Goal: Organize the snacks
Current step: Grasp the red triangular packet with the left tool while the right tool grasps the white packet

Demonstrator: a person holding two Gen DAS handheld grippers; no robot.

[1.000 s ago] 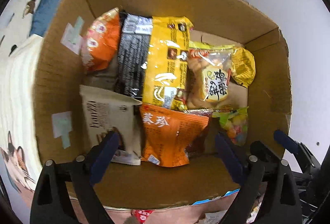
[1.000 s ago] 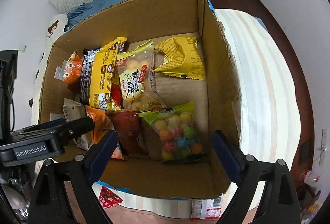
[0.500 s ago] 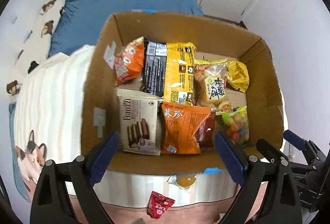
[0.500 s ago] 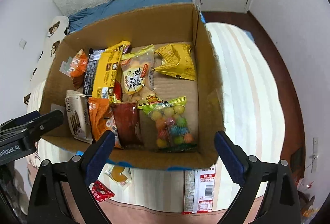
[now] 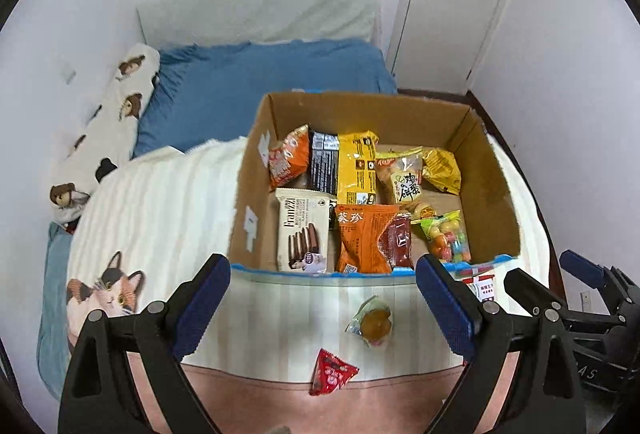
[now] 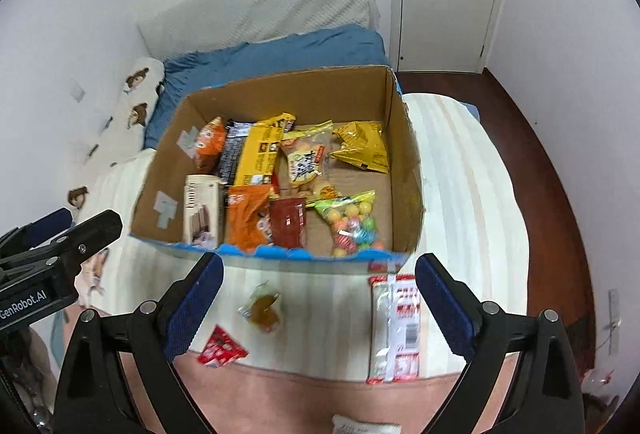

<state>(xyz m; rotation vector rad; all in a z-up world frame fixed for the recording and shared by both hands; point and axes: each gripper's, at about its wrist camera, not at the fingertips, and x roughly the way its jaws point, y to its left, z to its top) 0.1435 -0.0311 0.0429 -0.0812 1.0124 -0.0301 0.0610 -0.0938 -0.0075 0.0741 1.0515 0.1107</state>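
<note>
Nearest the cameras, both claws empty and spread wide: left claw (image 5: pixel 322 300), right claw (image 6: pixel 318 298), neither touching any packet. Just beyond, on the striped bed cover (image 6: pixel 460 194), three or four snacks lying outside the box: red triangular packet (image 6: pixel 222 348) at the near left, clear-wrapped amber sweet (image 6: pixel 262 310) a little farther, long red-and-white packet (image 6: pixel 396 328) to the right, plus a white item at the bottom edge, too cut off to identify. Farther on, open cardboard box (image 6: pixel 408 170) resting on the bed, holding most of the load: near row with Franzzi biscuit box (image 5: pixel 304 230), orange bag (image 5: pixel 366 238), dark red pouch (image 5: pixel 400 240) and gumball bag (image 5: pixel 446 238); far row with small orange bag (image 5: pixel 290 160), black-and-yellow pack (image 5: pixel 346 168), egg biscuit bag (image 5: pixel 402 174) and crumpled yellow bag (image 5: pixel 442 170). Bare cardboard showing on the right of the floor. Judged well advanced: bulk boxed, loose packets on the cover probably left to collect.
</note>
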